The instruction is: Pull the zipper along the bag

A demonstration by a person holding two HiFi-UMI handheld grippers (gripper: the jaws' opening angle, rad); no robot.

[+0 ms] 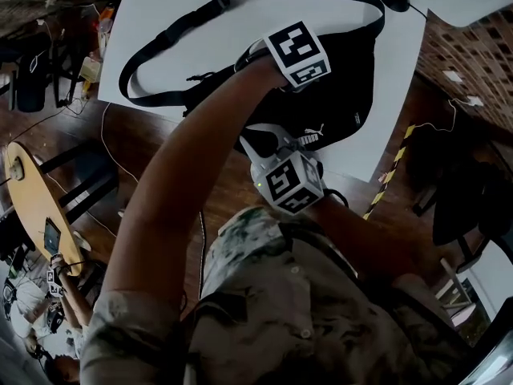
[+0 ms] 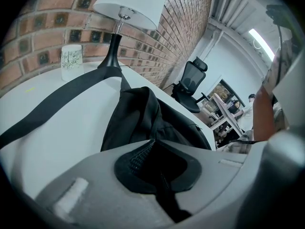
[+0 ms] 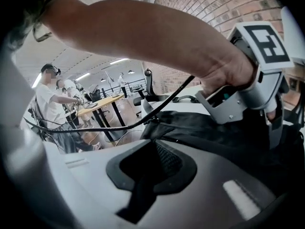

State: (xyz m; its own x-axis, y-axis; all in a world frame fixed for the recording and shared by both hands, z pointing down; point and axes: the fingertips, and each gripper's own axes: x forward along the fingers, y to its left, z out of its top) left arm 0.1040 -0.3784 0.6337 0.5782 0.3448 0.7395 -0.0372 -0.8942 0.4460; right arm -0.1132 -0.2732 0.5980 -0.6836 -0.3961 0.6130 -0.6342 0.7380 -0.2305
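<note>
The bag (image 1: 349,95) is laid on the tabletop (image 1: 176,6), toward its near right corner. A fold of its fabric is pinched by the left gripper (image 2: 151,144). Its near end is clamped between the closed jaws of the right gripper (image 3: 153,146).

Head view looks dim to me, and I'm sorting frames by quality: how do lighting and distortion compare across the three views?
Head view: underexposed, the black bag loses detail against the white table. Left gripper view: brighter and even, lamp crisp, strong fisheye with dark corners. Right gripper view: the near forearm looks slightly soft, ceiling lights bright behind it.
</note>
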